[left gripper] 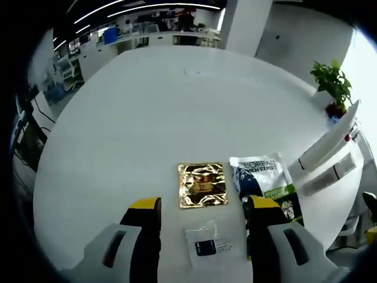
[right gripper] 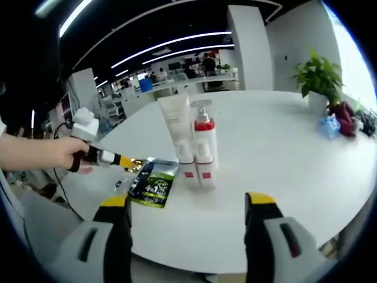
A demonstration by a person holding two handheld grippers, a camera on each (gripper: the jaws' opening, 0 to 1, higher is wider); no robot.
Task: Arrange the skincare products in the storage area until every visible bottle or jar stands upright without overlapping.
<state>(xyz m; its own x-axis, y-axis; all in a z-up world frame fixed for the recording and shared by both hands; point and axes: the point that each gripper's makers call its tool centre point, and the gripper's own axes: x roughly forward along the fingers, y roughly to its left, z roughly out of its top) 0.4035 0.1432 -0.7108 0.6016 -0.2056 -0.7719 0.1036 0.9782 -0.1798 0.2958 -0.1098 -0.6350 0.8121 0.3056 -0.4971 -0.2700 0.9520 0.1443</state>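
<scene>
Left gripper [left gripper: 203, 221] is released, jaws wide apart, hanging over the sachets near the table [left gripper: 147, 106] edge: gold foil sachet [left gripper: 202, 185], L'Oreal Men Expert sachet [left gripper: 262, 177], small clear packet [left gripper: 207, 244]. Right gripper [right gripper: 187, 207] is also released and empty. The white tube [right gripper: 175, 127], pump bottle [right gripper: 204, 138] and two small bottles [right gripper: 197, 165] stand upright, close together w/o overlap, further from the edge. Advice: approach slowly, do not knock the group, pick flat sachets by one edge.

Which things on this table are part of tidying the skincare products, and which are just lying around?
Part of the job: white tube; pump bottle; two small bottles; gold sachet; L'Oreal sachet; small clear packet.

Just lying about: potted plant; blue item beside the plant.
</scene>
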